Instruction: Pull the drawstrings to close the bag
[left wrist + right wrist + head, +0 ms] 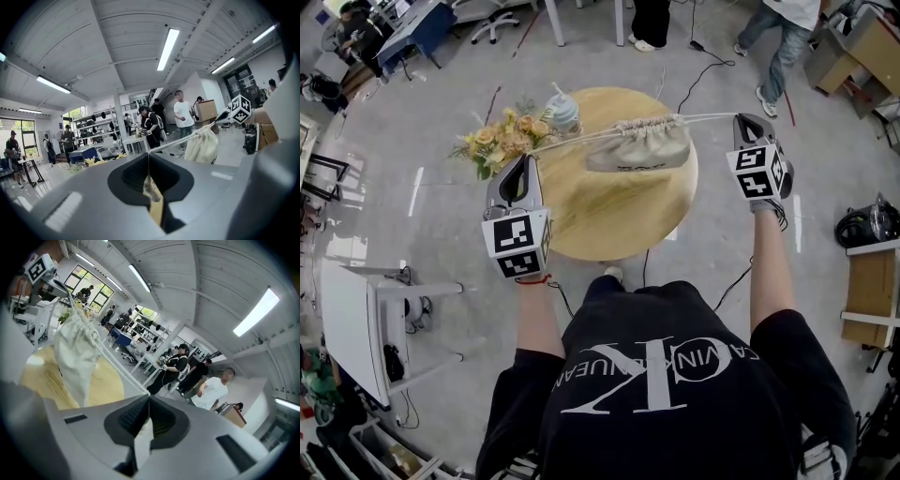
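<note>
Over the round table: the bag hangs between the two grippers, its mouth gathered into tight pleats. I cannot tell whether its bottom brushes the wood.
Drawstrings: the left cord and the right cord both run taut from the mouth, nearly in one line.
Left gripper: jaws pressed together on the left cord, which leaves the tips toward the bag.
Right gripper: jaws together too, clamped on the right cord.
Step in hand: the closing pull, probably near its end, since the mouth looks cinched with little slack showing.
Next move: likely a short, even tug outward on both sides, then lowering the bag to the table. An uneven pull would swing it.
Edges: the flowers and a lidded cup stand just beside the left cord at the table's far rim. A sagging or sweeping cord could catch them.
Open room: bare floor lies beside the table on both sides, free for both hands to travel outward. People and desks are well apart beyond.
</note>
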A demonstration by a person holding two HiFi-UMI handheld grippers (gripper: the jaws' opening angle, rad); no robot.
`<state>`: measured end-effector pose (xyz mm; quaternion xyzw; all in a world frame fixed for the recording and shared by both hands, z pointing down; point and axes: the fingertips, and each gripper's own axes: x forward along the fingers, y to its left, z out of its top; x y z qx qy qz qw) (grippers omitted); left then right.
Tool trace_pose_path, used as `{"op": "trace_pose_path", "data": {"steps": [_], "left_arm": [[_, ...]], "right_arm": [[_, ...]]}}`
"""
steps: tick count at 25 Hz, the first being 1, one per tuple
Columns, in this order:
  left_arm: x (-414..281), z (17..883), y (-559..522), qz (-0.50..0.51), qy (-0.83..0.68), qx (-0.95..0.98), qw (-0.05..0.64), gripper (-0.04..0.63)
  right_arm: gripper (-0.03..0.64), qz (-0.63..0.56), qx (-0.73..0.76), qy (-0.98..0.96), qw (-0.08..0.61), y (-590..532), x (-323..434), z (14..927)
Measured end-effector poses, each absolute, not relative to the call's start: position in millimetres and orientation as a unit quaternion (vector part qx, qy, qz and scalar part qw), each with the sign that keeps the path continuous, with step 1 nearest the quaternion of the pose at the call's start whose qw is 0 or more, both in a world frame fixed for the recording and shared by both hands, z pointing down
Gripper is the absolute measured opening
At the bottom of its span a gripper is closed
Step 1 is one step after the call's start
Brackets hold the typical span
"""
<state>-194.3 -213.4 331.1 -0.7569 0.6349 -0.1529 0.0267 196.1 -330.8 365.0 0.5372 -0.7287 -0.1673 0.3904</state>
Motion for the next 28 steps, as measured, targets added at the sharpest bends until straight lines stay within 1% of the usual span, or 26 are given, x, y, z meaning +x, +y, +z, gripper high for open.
{"op": "trace_pose_path", "data": {"steps": [11, 15, 22, 28], "left_arm": [[-212, 329, -206, -0.146, 0.653, -0.743, 0.017, 0.015], [-221, 330, -203, -0.107, 0.661, -0.742, -0.012, 0.015], [-210, 315, -221, -0.076, 0.662, -0.746, -0.010, 0.015], [-194, 295, -233, -0.062, 0.649, -0.758, 0.019, 0.015]], "right_arm": [[0.018, -0.194, 0.526, -0.726, 0.397, -339, 194, 359], [0.018, -0.188, 0.535, -0.726, 0.390, -338, 184, 359], [0.018, -0.165, 0.530, -0.756, 0.348, -345, 163, 354], [0.018, -0.168, 0.515, -0.788, 0.292, -340, 132, 334]]}}
